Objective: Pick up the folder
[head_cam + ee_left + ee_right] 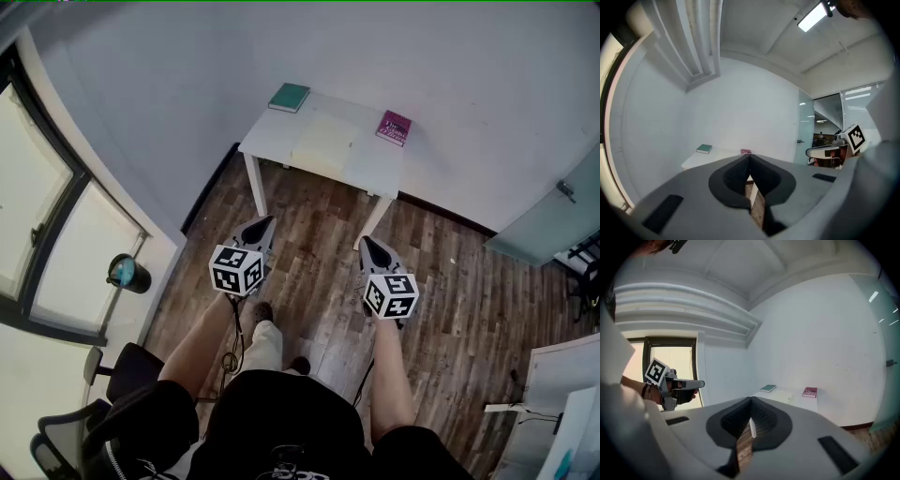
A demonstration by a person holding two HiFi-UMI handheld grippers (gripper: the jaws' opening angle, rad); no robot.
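black and white square marks cover the cube [236, 270] on each tool. left gripper [265, 223] has its jaws shut tight together, with nothing between them. right gripper [367, 243] is the same: jaws pressed together, holding nothing. both are held out over the wood floor [450, 281], side by side and well apart from the table. a dark round bin [128, 273] stands by the window [37, 216] on the left. something blue-green shows in its top, but i cannot tell what. farther off, a white table [375, 167] stands against the wall [422, 56]. the folder [325, 142] is pale yellow and lies flat in the middle of the table. a green book [289, 97] lies at the left corner. a dark red book [394, 127] lies at the right. its cover has white writing, too small to read.
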